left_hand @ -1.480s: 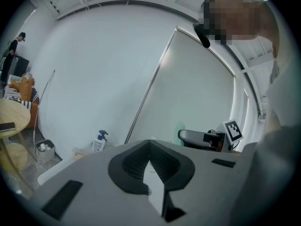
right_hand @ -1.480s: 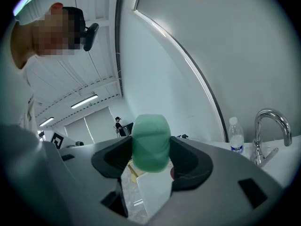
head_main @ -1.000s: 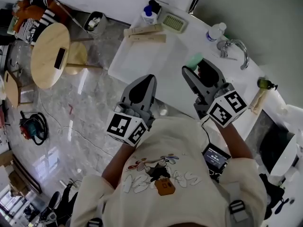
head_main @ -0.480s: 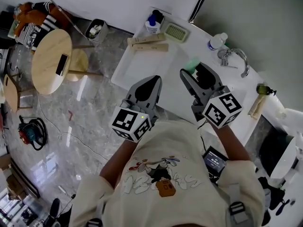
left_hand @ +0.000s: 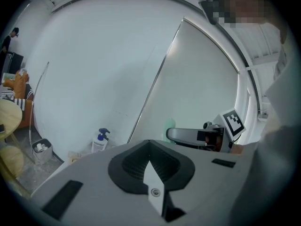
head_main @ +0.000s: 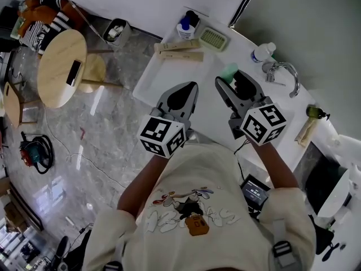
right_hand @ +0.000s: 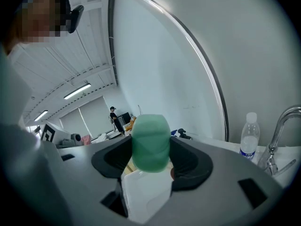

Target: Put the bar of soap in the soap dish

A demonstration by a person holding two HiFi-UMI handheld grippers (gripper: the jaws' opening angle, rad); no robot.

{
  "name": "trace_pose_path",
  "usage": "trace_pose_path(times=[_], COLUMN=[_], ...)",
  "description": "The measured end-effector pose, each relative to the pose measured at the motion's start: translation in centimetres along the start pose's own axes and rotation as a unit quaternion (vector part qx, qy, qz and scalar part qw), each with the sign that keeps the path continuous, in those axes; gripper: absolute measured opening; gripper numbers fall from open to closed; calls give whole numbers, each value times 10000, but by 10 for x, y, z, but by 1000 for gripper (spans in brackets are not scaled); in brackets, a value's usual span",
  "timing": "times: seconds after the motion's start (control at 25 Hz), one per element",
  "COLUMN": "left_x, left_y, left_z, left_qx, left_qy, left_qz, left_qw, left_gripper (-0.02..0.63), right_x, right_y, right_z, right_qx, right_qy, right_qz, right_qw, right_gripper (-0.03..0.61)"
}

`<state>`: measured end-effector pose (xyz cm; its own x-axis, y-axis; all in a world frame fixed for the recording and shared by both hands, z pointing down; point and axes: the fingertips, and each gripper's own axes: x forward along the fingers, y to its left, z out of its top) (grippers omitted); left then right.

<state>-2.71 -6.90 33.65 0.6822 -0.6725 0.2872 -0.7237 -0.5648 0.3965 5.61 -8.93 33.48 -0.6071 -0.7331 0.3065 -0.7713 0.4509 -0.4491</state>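
Note:
The green bar of soap (head_main: pixel 229 72) is held between the jaws of my right gripper (head_main: pixel 229 82), above the white counter (head_main: pixel 169 75). In the right gripper view the soap (right_hand: pixel 150 142) fills the gap between the dark pads, and the right gripper (right_hand: pixel 150 147) is shut on it. The pale green ridged soap dish (head_main: pixel 214 38) lies at the counter's far edge, beyond both grippers. My left gripper (head_main: pixel 186 92) hovers beside the right one, its jaws shut with nothing in them (left_hand: pixel 149 144). The left gripper view shows the right gripper (left_hand: pixel 197 135) and the soap (left_hand: pixel 170 125) from the side.
A blue-capped pump bottle (head_main: pixel 185 26) and two wooden blocks (head_main: pixel 177 51) sit left of the dish. A water bottle (head_main: pixel 263 52) and a faucet (head_main: pixel 285 72) stand at the right. A round wooden table (head_main: pixel 59 66) and a small bin (head_main: pixel 117 31) are on the floor.
Both grippers have moved a little forward over the counter, the left one shifting to the right towards the other. The soap stays gripped in the right gripper.

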Motion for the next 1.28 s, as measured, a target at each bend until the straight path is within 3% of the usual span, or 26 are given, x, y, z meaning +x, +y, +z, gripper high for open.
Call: trace_pose_path(times=[0.4,1.28], left_x=[18,54], left_y=[29,63], left_z=[-10,-42], left_qx=[-58,-257], left_qy=[62,481], left_qz=[290,436], left_qw=[9995,9976], left_gripper=[9,8], right_x=[24,73], right_y=[-15,-66], right_z=[-10,-18], right_qx=[-101,-577], right_qy=[233,511], right_qz=[-57,-466], right_qw=[9997,9959], right_gripper=[249,249])
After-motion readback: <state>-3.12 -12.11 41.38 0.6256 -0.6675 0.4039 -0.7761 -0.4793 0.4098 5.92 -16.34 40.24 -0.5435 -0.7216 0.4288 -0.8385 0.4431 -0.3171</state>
